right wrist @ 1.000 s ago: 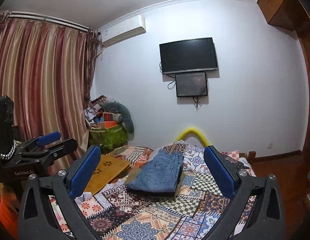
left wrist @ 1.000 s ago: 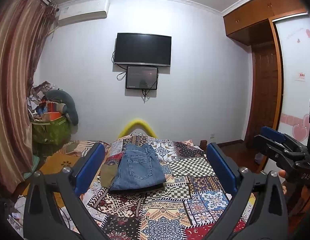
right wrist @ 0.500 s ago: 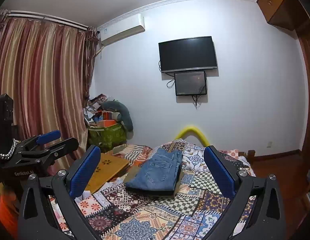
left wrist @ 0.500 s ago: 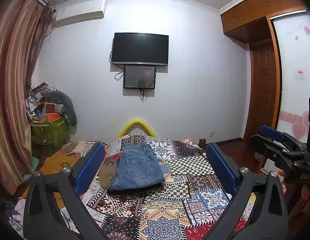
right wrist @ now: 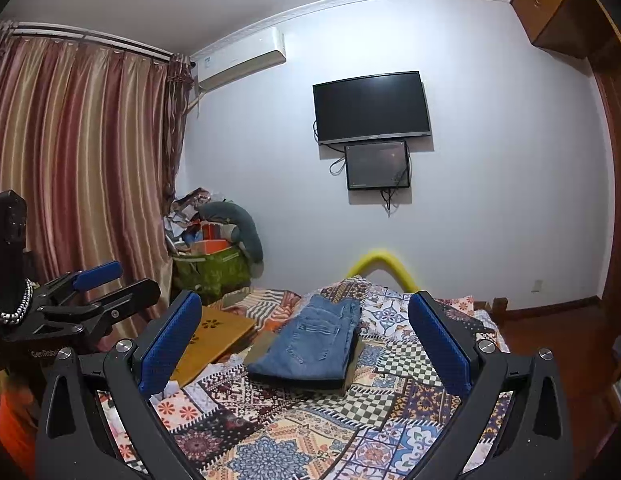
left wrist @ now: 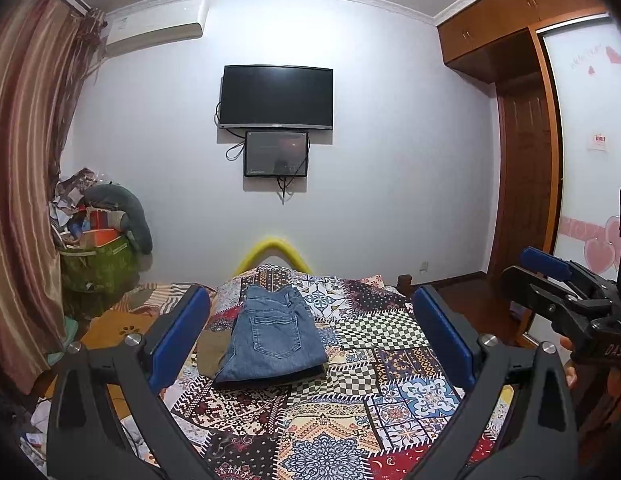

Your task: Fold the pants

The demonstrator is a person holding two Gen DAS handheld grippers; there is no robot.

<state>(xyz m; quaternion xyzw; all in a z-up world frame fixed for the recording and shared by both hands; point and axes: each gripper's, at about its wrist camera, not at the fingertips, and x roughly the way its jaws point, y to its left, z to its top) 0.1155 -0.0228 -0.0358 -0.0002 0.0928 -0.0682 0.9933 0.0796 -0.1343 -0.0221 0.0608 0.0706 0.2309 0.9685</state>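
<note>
Jeans [left wrist: 270, 336] lying folded on bed [left wrist: 350, 412], both hand-held grippers [left wrist: 310, 340] [right wrist: 306, 340] hovering apart, empty; folding seemingly finished, next move only checking.

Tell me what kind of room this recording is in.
A home bedroom, most likely: a bed with a patchwork quilt holding folded jeans, a wall-mounted TV, and built-in wardrobe cabinets.

Beyond the left gripper [left wrist: 310, 328], the folded jeans [left wrist: 270, 336] cover most of a dark garment [left wrist: 270, 376] and a brownish cloth [left wrist: 210, 350], so only thin edges show. At its right, the right gripper [left wrist: 550, 280] is cut by the frame edge, its fingertip gap unreadable. The person's fingers [left wrist: 568, 360] barely peek out.
</note>
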